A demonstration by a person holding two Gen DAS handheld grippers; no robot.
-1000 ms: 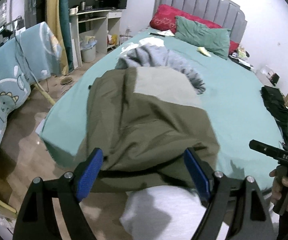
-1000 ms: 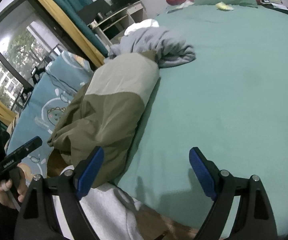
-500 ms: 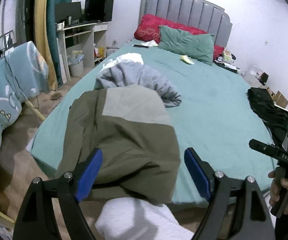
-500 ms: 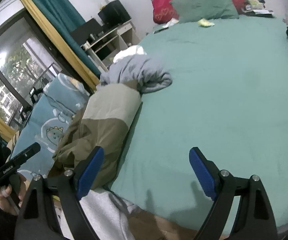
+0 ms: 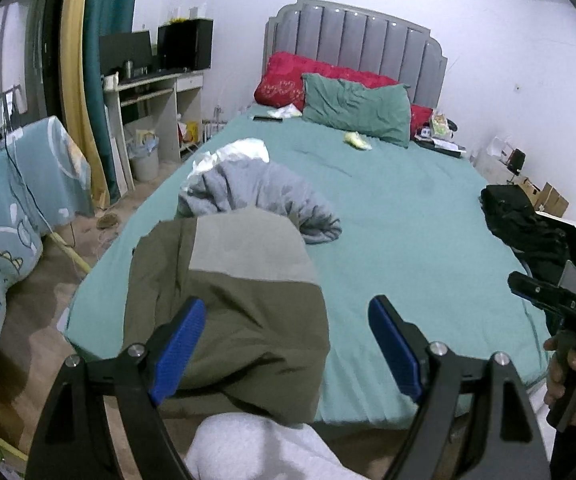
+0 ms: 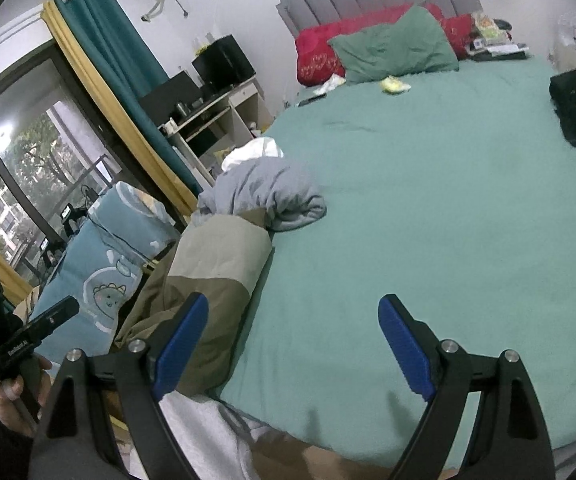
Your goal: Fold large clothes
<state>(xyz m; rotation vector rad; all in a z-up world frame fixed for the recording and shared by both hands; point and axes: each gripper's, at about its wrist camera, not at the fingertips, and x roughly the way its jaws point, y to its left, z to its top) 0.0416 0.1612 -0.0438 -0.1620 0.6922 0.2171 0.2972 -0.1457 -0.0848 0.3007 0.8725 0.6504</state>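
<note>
A folded olive-and-beige garment lies on the near left corner of the bed with the green sheet; it also shows in the right wrist view. A crumpled grey garment lies just behind it, also in the right wrist view. My left gripper is open and empty, held above the near edge of the olive garment. My right gripper is open and empty, over the bare sheet to the right of the olive garment.
A black garment lies at the bed's right edge. Red and green pillows rest against the grey headboard. A white cloth lies behind the grey garment. A blue dinosaur-print cover and a desk stand at the left.
Both grippers have drawn back and up from the bed, so the garments look smaller and more of the room shows. Both stay open.
</note>
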